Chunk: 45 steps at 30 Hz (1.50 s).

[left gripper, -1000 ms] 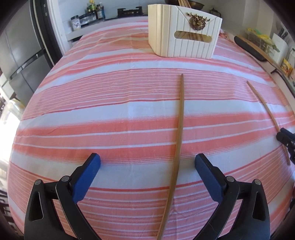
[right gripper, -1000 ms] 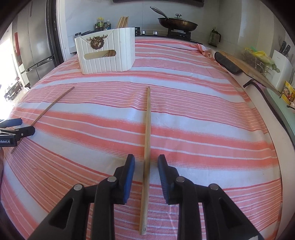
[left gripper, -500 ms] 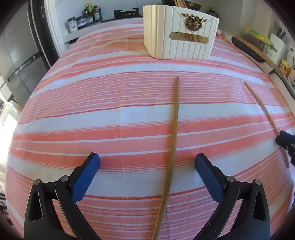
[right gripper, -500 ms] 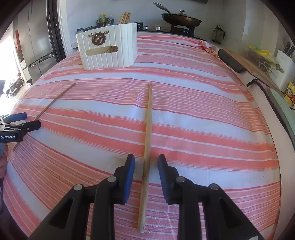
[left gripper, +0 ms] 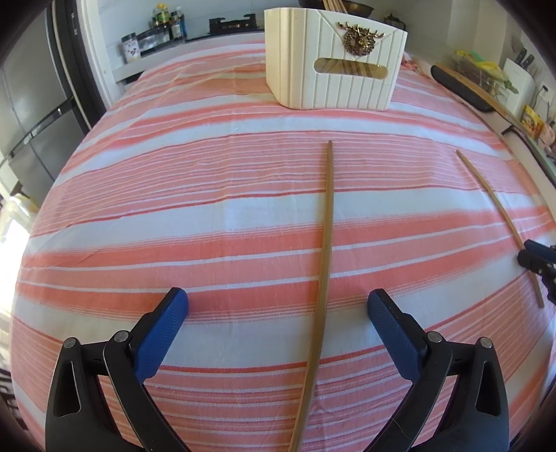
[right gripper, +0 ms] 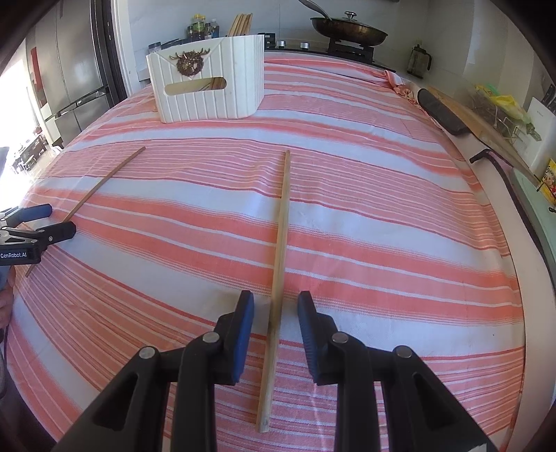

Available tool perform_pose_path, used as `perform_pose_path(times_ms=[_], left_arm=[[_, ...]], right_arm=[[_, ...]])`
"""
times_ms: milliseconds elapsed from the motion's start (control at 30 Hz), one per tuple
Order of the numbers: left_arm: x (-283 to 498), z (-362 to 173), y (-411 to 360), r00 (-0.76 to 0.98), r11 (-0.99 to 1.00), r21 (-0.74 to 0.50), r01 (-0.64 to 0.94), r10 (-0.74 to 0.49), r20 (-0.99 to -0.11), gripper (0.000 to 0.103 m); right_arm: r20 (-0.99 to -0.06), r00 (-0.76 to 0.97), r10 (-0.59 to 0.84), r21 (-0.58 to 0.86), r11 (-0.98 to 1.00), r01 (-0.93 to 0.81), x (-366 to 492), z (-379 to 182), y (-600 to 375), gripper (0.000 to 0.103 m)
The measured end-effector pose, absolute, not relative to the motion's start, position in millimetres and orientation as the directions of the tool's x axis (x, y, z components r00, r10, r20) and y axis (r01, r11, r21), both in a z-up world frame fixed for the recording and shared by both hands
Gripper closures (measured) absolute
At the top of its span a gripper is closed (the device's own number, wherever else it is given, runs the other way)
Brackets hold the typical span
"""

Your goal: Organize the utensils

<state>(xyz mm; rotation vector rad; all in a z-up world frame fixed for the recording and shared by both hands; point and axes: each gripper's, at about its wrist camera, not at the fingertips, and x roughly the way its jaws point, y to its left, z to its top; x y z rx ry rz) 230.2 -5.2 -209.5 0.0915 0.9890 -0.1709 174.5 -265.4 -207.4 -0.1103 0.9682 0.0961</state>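
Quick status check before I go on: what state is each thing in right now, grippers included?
Left gripper: open wide, astride a chopstick, not touching it.
Right gripper: open narrowly, astride the other chopstick, pads clear of it.
Left chopstick: flat on the cloth.
Right chopstick: flat on the cloth.
Box: upright, chopsticks standing in it.
Pan: lid on.

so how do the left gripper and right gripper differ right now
The left gripper has its blue pads spread wide; the right gripper has them close together. The left straddles the darker wooden chopstick off-centre; the right frames the paler wooden chopstick centrally. Both are open, gripping nothing.
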Motion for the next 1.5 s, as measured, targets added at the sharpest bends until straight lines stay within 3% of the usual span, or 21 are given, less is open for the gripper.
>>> perform_pose_path(times_ms=[1500], left_arm=[[228.7,-209.7,-7.5,0.504,0.977,-0.006,0.214,-0.116,-0.856,0.000]], right_arm=[[-0.840,0.541,0.045,-0.045,0.987,-0.151,181.4,-208.4,-265.2,0.076]])
